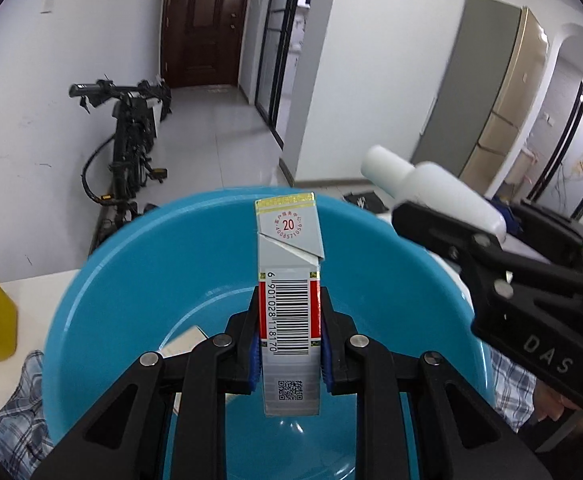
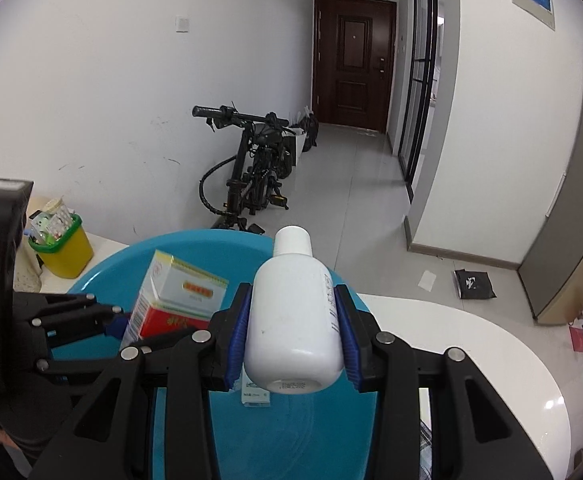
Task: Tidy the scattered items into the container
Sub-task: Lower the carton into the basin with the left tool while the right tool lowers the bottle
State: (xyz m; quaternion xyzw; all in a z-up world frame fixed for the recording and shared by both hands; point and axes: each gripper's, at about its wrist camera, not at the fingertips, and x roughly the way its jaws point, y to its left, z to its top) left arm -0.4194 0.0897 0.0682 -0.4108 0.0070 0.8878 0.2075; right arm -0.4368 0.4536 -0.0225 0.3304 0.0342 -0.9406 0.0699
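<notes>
- The left gripper (image 1: 290, 344) is clamped on a carton (image 1: 290, 300), its blue pads pressed to the two narrow sides at the barcode.
- The carton stands upright between the fingers, its torn top end reaching past the fingertips, and hangs over the inside of the blue basin (image 1: 139, 264).
- The right gripper (image 2: 293, 338) is closed on a white bottle (image 2: 291, 312), the pads squeezing its body on both sides.
- The bottle points away from the camera, cap (image 2: 292, 240) forward and base nearest the lens, above the basin's near half.
- In the right wrist view the carton sits just left of the bottle; whether they touch cannot be told.
- A small box (image 1: 185, 342) lies on the basin floor.
- The basin rests on a white table (image 2: 471, 344), with a yellow bin (image 2: 65, 254) well off to the left.
</notes>
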